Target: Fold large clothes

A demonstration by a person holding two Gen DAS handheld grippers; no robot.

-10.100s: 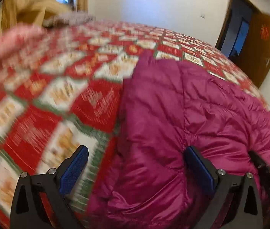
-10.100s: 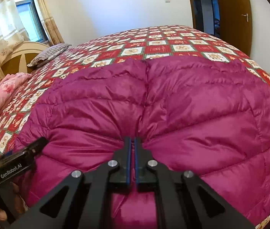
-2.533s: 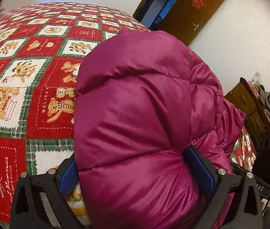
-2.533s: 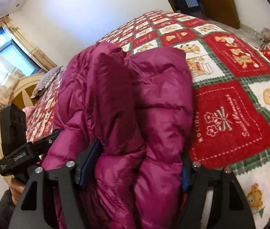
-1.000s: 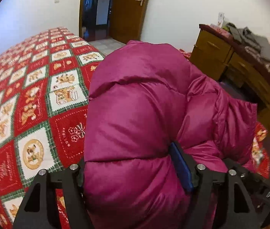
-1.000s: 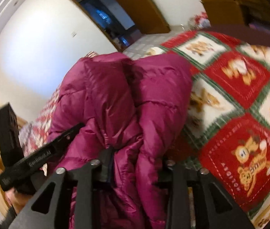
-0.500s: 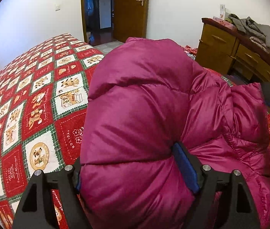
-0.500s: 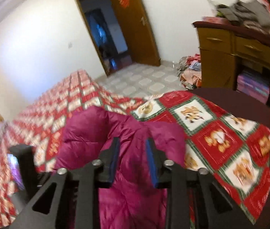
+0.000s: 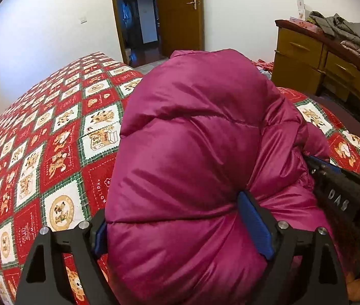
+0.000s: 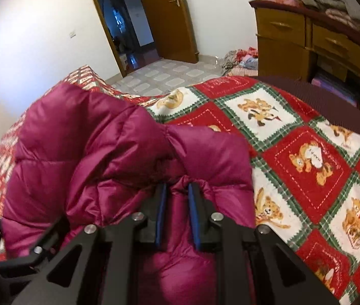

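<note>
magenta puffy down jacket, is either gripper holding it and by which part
Both hold the magenta quilted down jacket: the left gripper clamps a thick folded bundle, the right gripper pinches a narrower fold of fabric at its near edge.

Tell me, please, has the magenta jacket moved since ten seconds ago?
Yes: the jacket, then spread flat, now sits bundled near the bed's foot corner, toward the dresser.

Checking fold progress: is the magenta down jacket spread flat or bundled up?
Bundled up. The jacket bulges in thick stacked layers above the quilt, clamped by the left tool and right tool.

Teddy-bear quilt [image 9: 60,152], wooden dresser [image 10: 294,35], open door [image 9: 180,12].
</note>
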